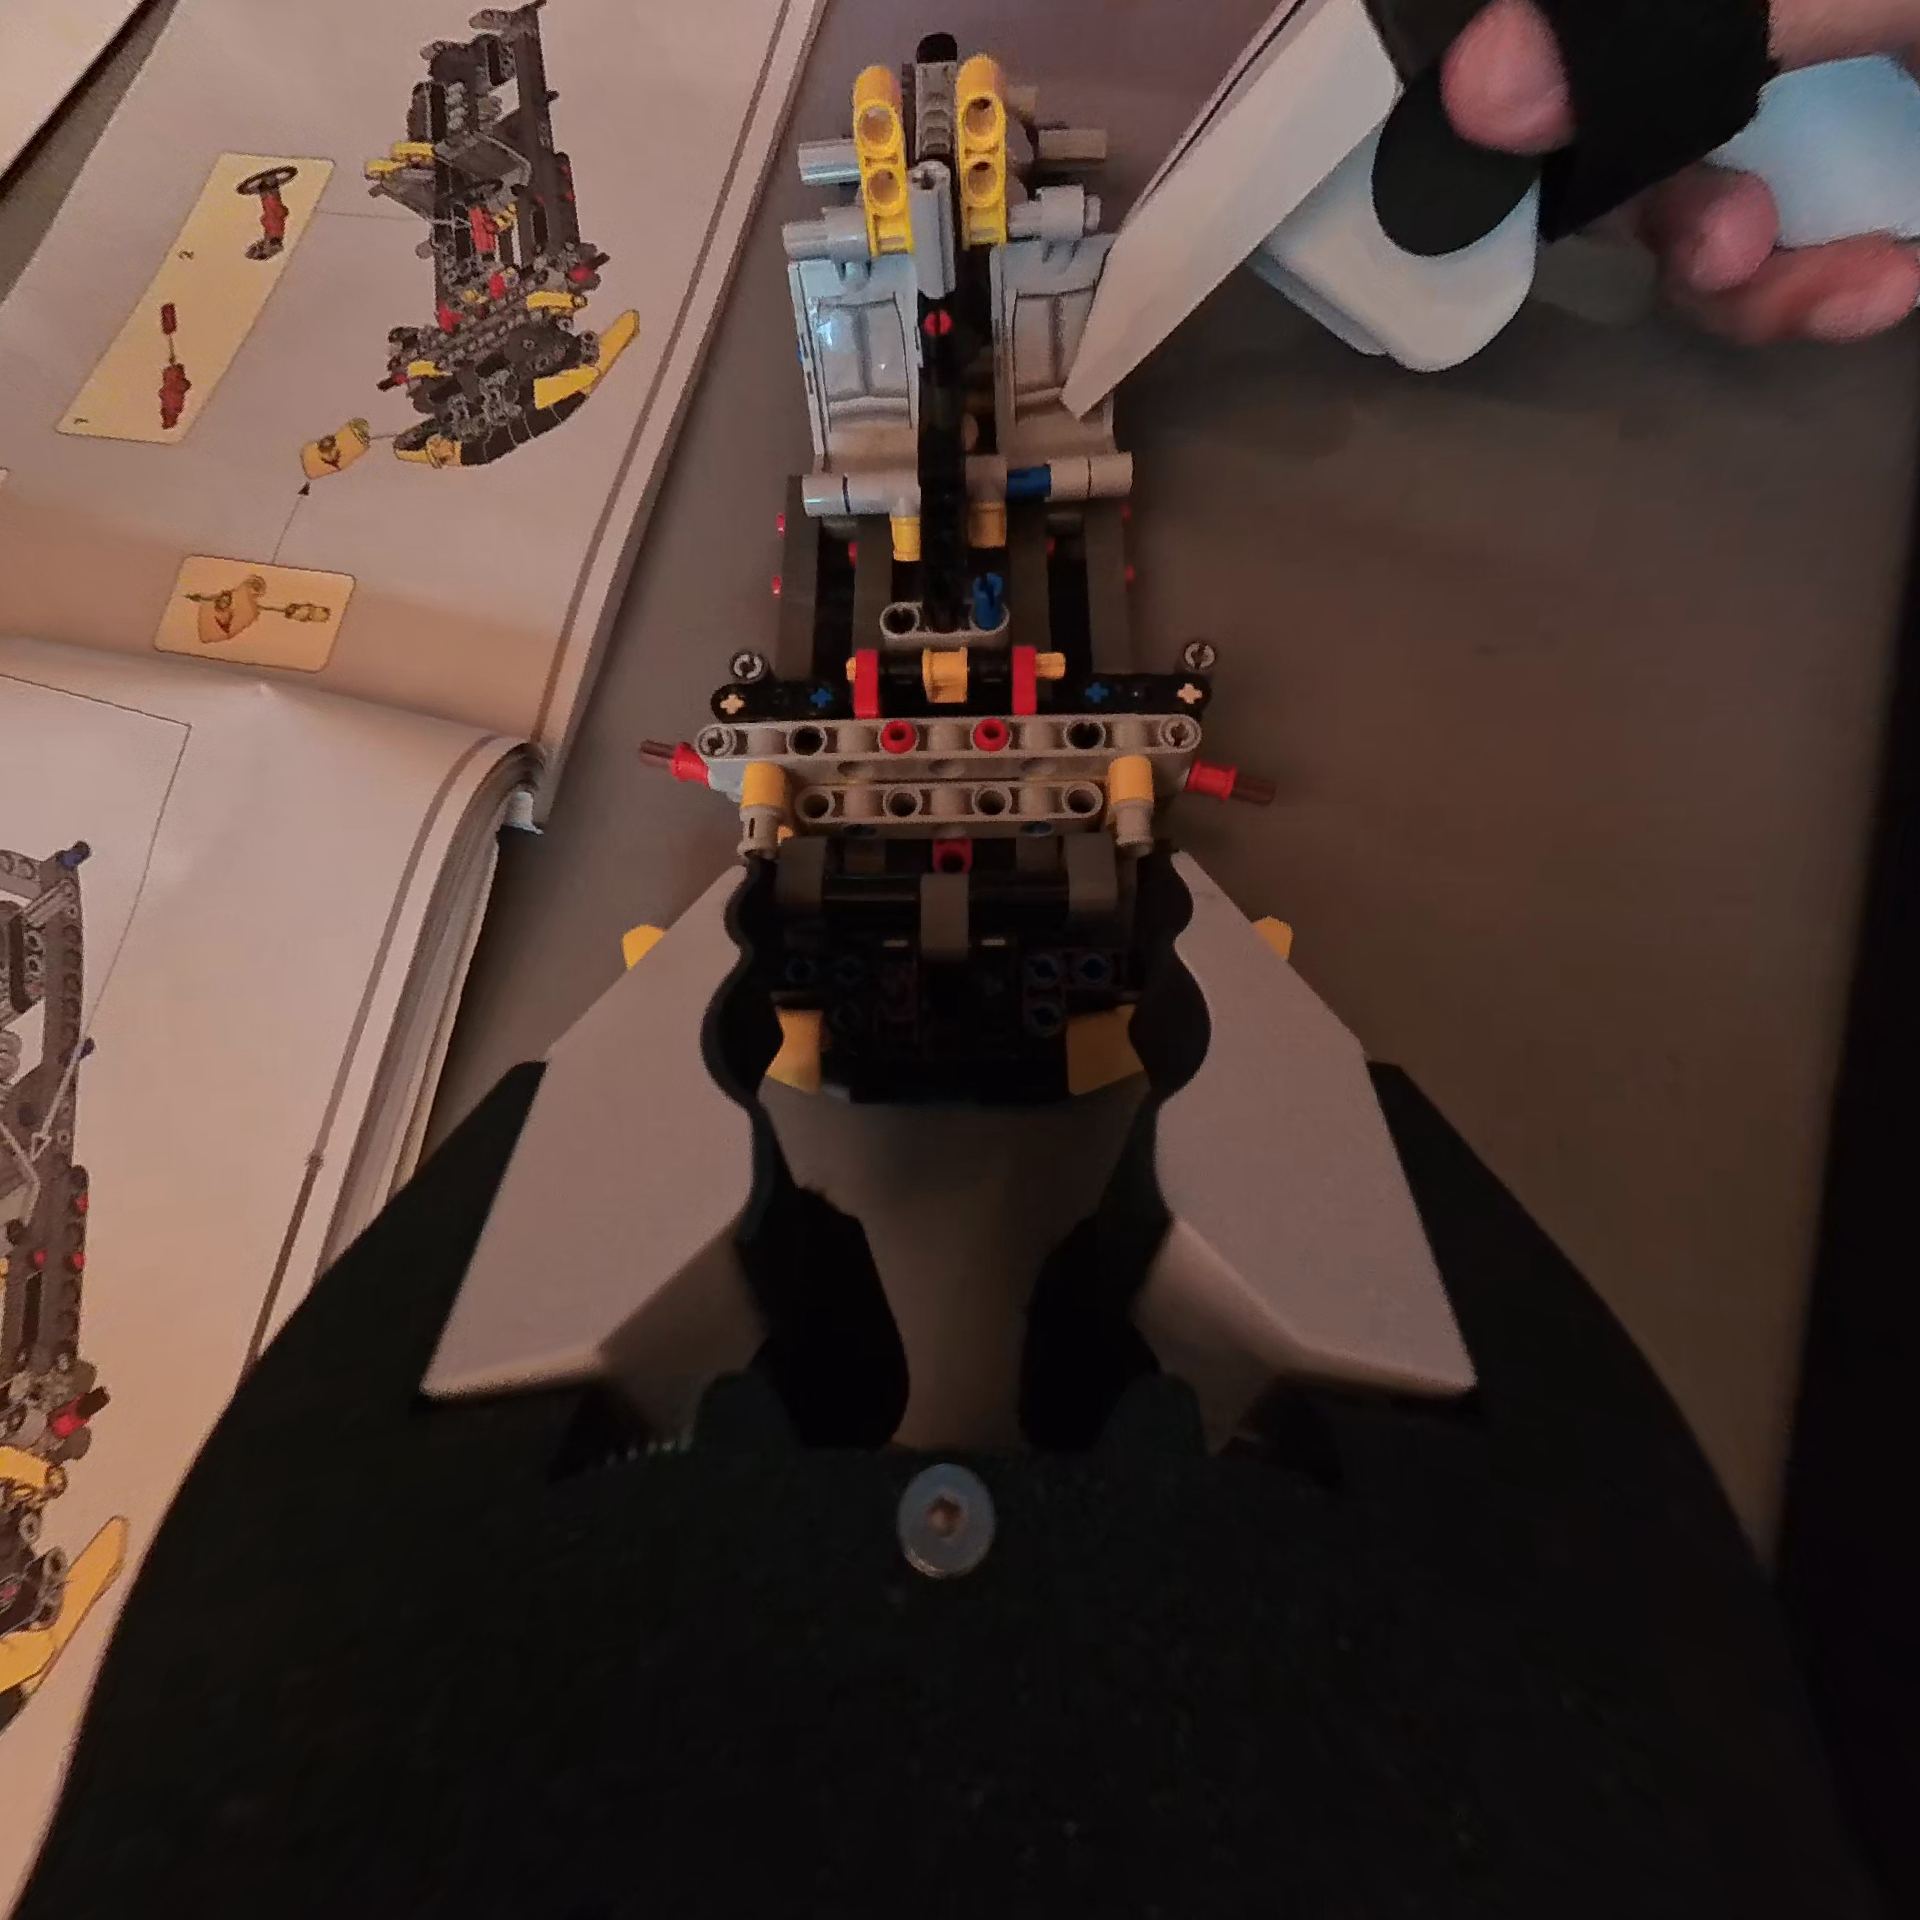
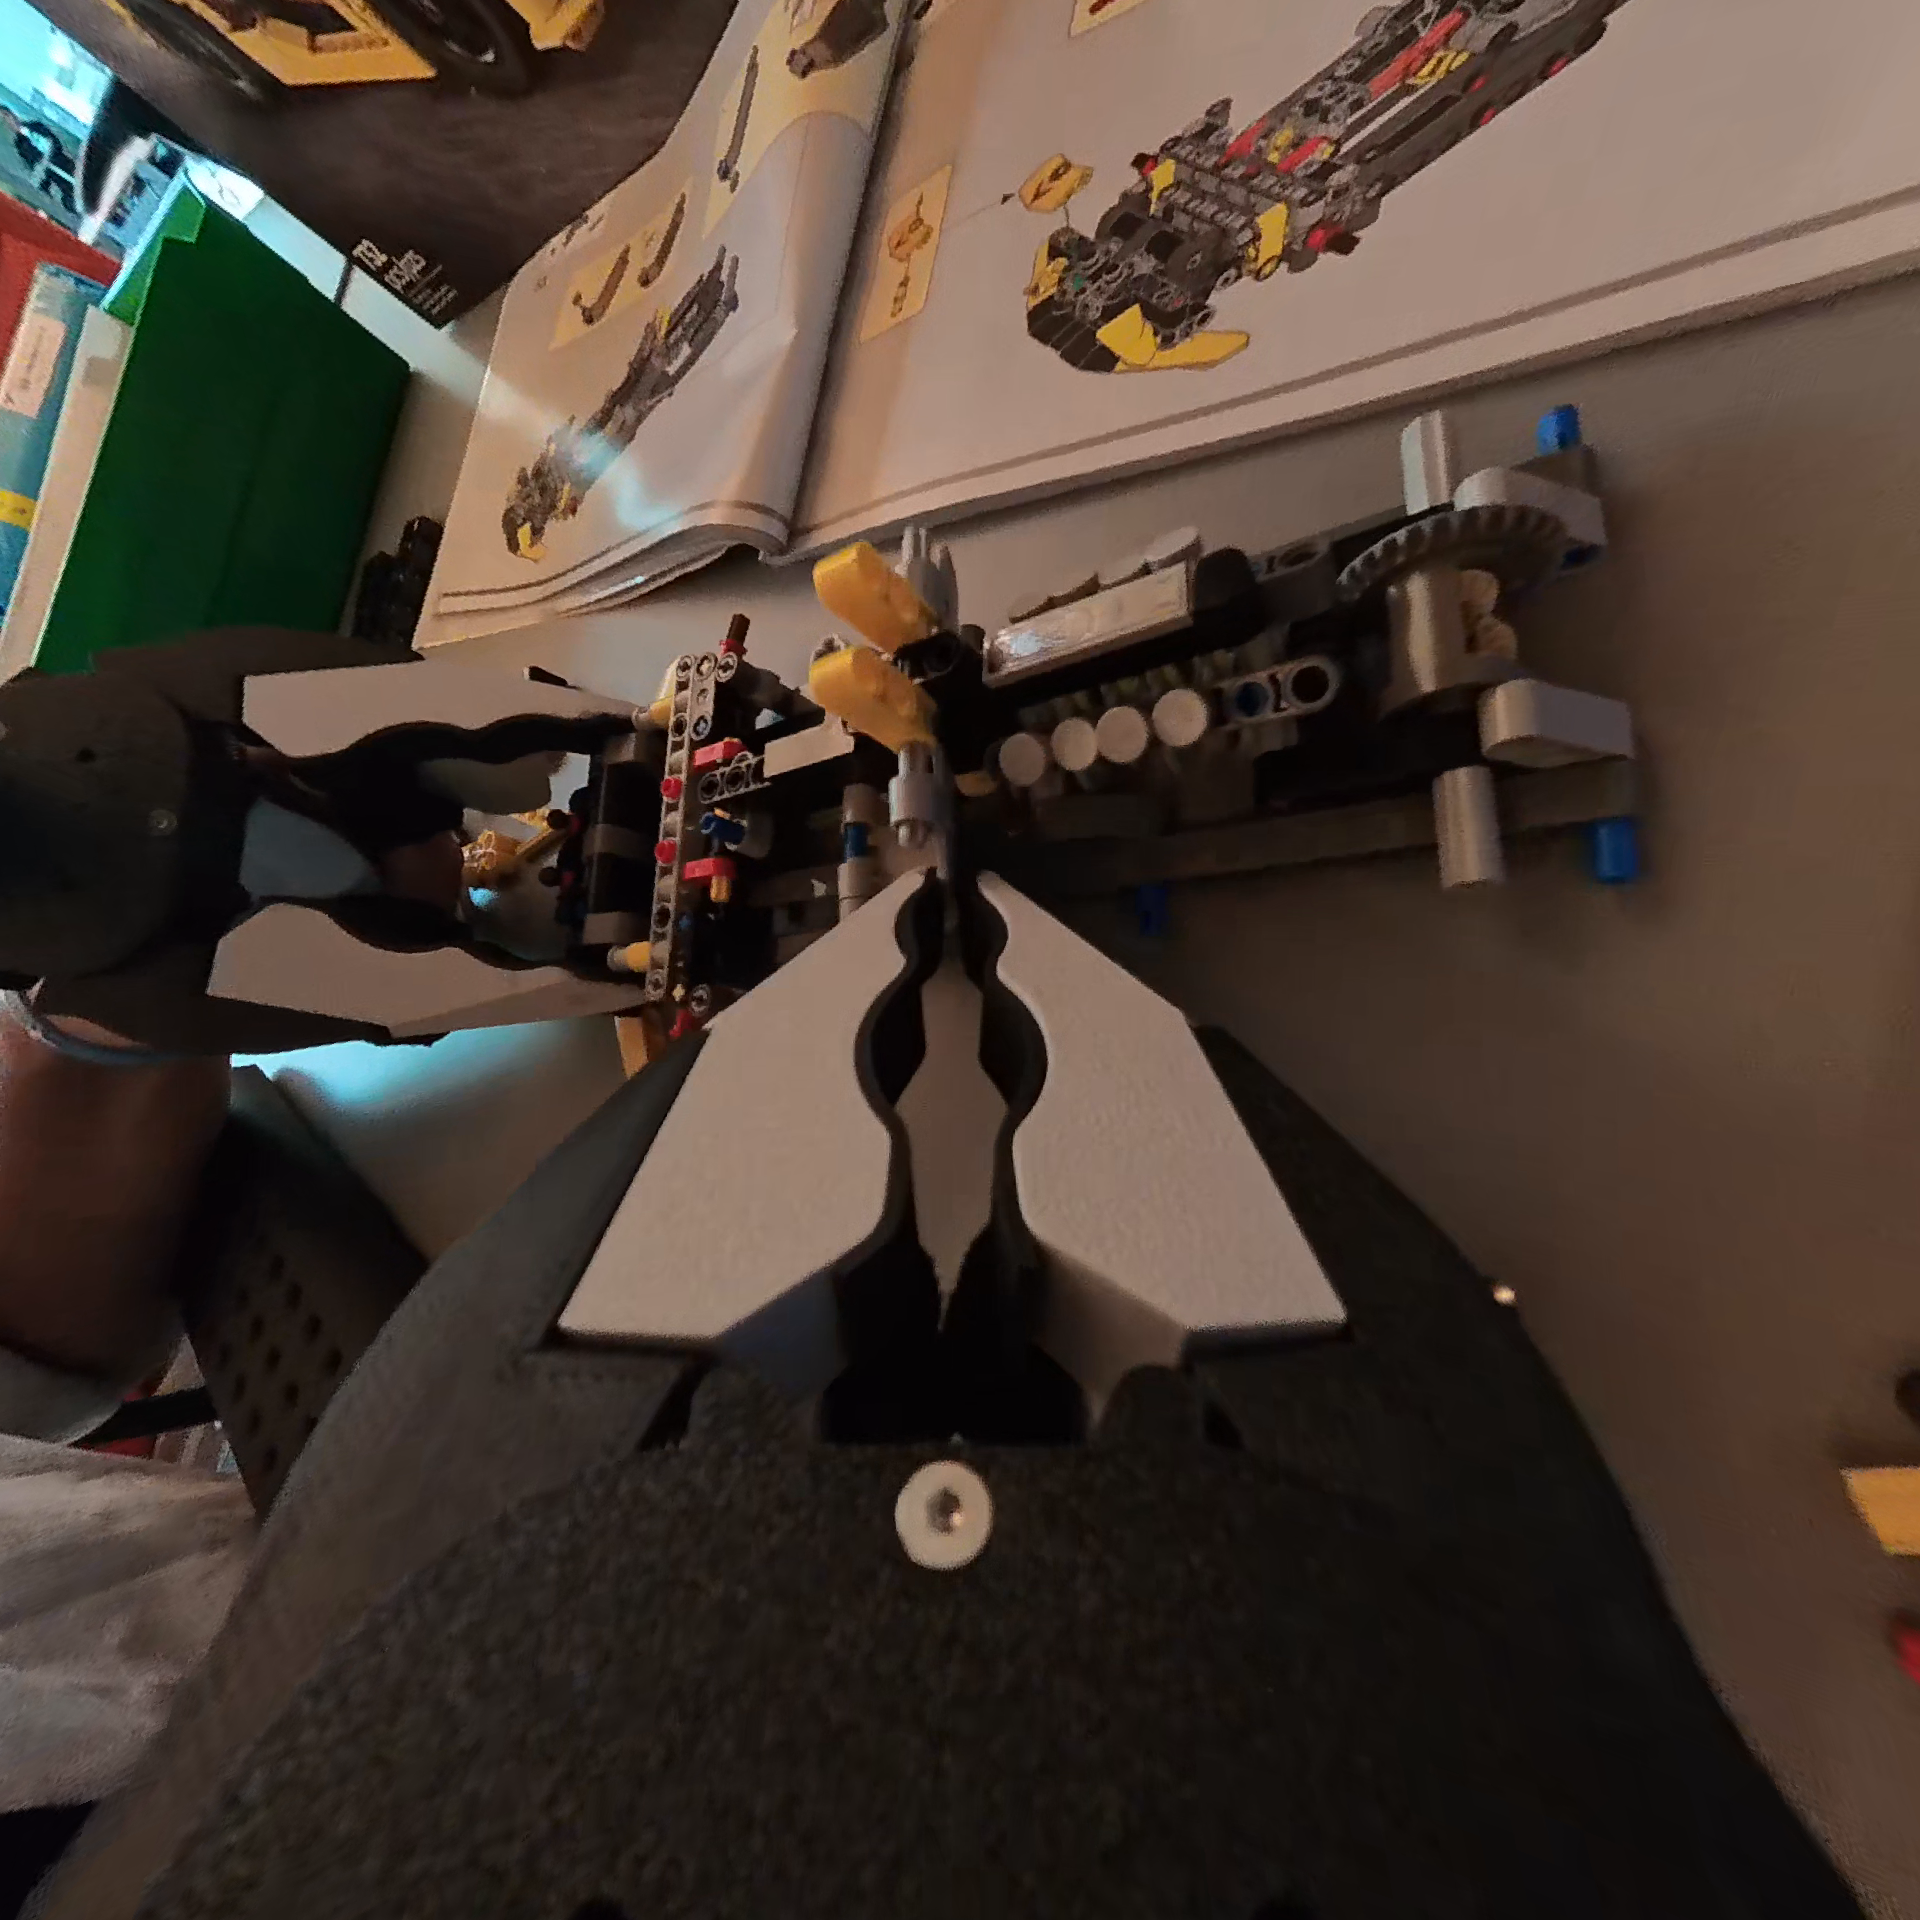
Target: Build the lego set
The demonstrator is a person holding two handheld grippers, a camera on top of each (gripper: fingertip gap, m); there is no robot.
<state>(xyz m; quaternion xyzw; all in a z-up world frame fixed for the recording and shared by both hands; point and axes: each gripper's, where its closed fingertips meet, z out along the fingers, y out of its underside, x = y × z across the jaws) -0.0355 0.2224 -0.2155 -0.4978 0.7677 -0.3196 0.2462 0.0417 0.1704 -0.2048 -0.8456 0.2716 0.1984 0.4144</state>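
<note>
The left tool (image 1: 951, 997) is clenching the near end of the lego chassis (image 1: 951, 644), its two pale fingers pressing on the black and yellow block at either flank. In the left wrist view, the open instruction booklet (image 1: 312, 520) is lying at the far left on the grey table (image 1: 1507, 831), its printed pages showing build steps, and its edge is sitting just beside the model. The chassis itself is stretching away from the left tool along the middle of the view: grey holed beams with red pins are crossing it nearest the fingers, then two pale seats, then a pair of yellow connectors (image 1: 925, 145) standing at the far end. At the upper right, the right tool (image 1: 1122, 312) is reaching in with a gloved hand (image 1: 1621, 135) behind it, one finger tip touching the right seat.

In the right wrist view, the left tool (image 2: 613, 831) is gripping the model's end from the left, a green box (image 2: 229, 436) is standing behind it, and the booklet (image 2: 935, 260) is spreading across the top. The right tool (image 2: 953, 883) is nearly pinched together at the chassis (image 2: 1143, 727) side, just below the yellow connectors (image 2: 873, 634); whether it is grasping anything there I cannot tell. A grey gear (image 2: 1403, 561) is sitting toward the model's right end.
</note>
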